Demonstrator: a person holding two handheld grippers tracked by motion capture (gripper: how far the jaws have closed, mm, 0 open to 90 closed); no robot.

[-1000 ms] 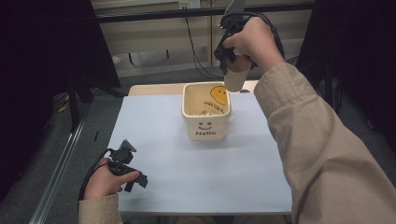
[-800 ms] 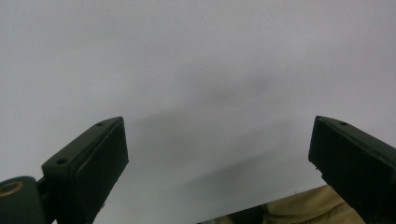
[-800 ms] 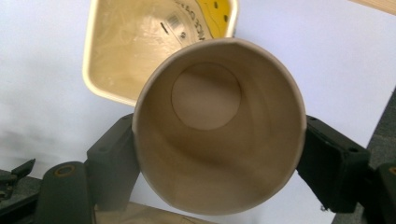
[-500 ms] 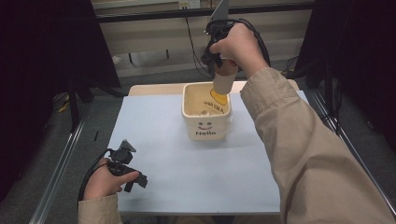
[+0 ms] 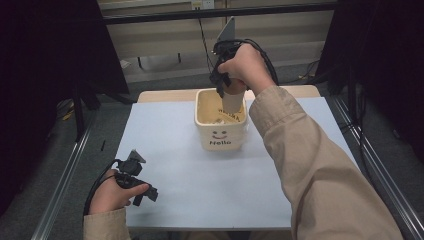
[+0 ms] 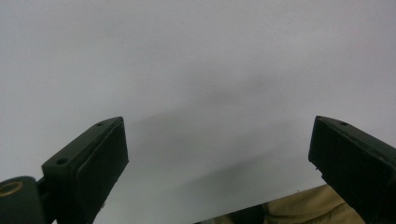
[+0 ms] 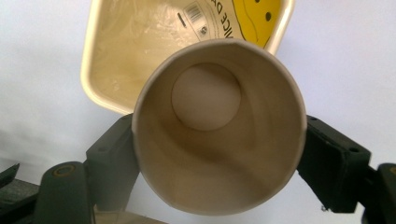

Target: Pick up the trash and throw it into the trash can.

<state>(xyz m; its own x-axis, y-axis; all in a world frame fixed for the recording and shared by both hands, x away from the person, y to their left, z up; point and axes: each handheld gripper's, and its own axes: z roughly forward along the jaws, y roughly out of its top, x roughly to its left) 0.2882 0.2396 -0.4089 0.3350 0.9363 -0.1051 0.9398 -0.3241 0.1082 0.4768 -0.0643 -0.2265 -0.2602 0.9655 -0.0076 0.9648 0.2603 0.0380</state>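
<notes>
A cream square bin (image 5: 220, 136) with a smiley face and "Hello" on its front stands at the back middle of the pale table (image 5: 170, 145). My right gripper (image 5: 226, 93) is shut on a brown paper cup (image 5: 233, 101), upright, with its lower part dipping into the bin's open top. The right gripper view looks straight into the empty cup (image 7: 219, 135), squeezed between both jaws, with the bin (image 7: 116, 56) underneath. My left gripper (image 5: 144, 192) rests low at the table's front left. Its jaws stand wide apart over bare table in the left gripper view (image 6: 217, 158), holding nothing.
Inside the bin lies crumpled clear wrapping (image 7: 140, 42) and a yellow smiley-printed item (image 7: 254, 16). Metal rails (image 5: 65, 185) run along both table sides. Dark curtains and cables hang behind the table's far edge.
My right hand has carried the cup leftward and down, from beyond the bin's right back corner to over and into its opening. The left hand has stayed put.
</notes>
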